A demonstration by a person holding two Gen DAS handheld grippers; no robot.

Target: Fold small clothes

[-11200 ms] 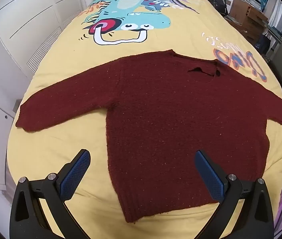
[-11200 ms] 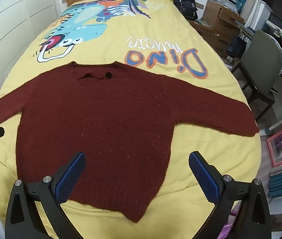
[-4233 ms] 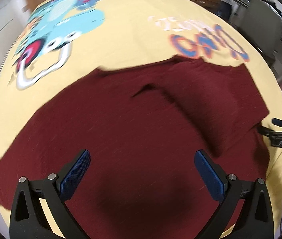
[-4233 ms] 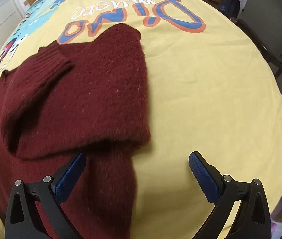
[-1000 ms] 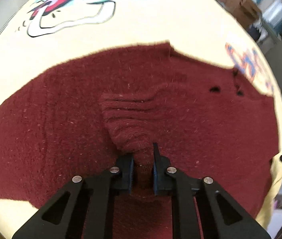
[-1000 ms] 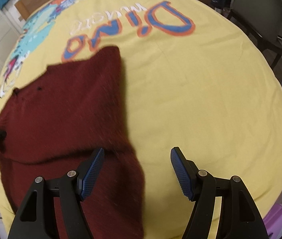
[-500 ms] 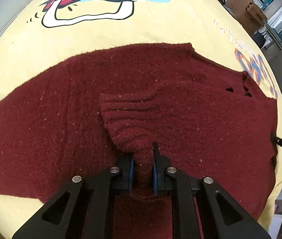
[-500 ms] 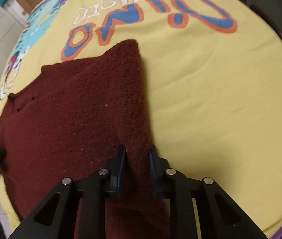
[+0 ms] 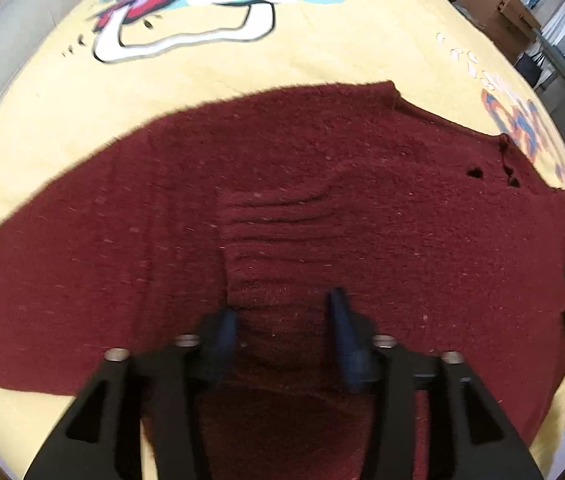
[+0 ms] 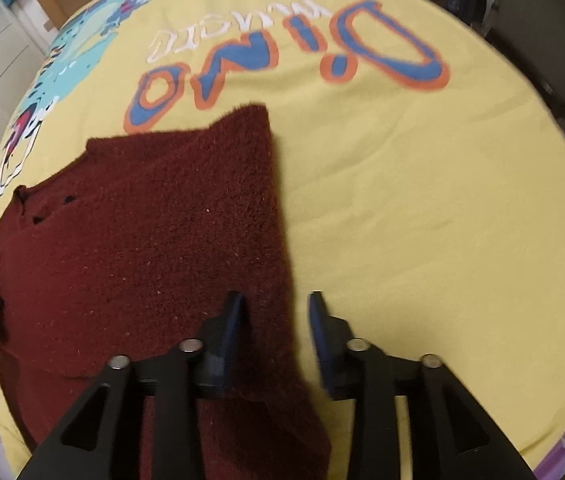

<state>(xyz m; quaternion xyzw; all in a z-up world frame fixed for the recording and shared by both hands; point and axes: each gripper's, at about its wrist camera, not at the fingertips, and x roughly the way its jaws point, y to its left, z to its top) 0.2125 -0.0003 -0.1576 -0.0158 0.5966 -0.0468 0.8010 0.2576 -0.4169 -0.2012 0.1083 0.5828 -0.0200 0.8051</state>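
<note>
A dark red knitted sweater (image 9: 322, 184) lies on the yellow bedspread (image 9: 62, 92) with both sleeves folded in over the body. My left gripper (image 9: 280, 316) hovers over the ribbed cuff (image 9: 278, 248) of the folded left sleeve; its jaws are opening and the cuff lies loose between the blue pads. In the right wrist view the sweater (image 10: 142, 232) fills the left half. My right gripper (image 10: 276, 312) stands over the sweater's folded right edge, jaws opening, with the fabric edge between the pads but not pinched.
The bedspread (image 10: 422, 200) carries a cartoon dinosaur print (image 9: 218, 12) and "Dino" lettering (image 10: 282, 60). Cardboard boxes and furniture (image 9: 514, 8) stand beyond the bed's far right corner. A dark chair (image 10: 554, 40) is by the right side.
Both grippers were shut on sweater fabric half a second ago and have now let go, their jaws spreading. The cuff has dropped flat onto the sweater body.
</note>
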